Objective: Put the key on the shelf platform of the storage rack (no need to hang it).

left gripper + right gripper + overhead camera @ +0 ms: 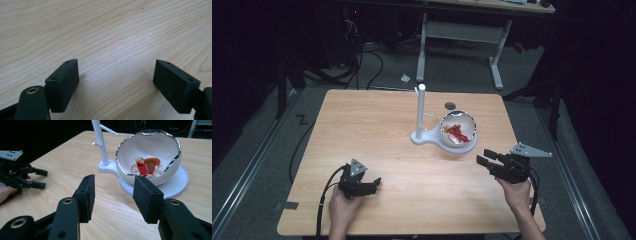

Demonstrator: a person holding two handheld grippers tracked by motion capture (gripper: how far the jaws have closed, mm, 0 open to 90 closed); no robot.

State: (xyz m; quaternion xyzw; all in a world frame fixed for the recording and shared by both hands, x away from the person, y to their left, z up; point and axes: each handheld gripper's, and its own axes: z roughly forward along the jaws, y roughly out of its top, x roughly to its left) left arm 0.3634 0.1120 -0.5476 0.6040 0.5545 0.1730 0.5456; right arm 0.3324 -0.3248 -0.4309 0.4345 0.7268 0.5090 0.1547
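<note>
Two grippers on a light wood table [377,130], both with jaws spread and nothing between them. Left gripper [373,185] sits near the front left edge, held by left hand [343,206]; in the left gripper view its jaws are wide apart just above bare wood. Right gripper [486,157] held by right hand [515,192] at front right, jaws apart, pointing toward the white bowl [160,173]. Bowl has a silver wavy rim and rests on the round base of a white stand [420,112] with an upright post, right of table centre. Inside the bowl: small red piece [142,168], brownish piece and gold rings
</note>
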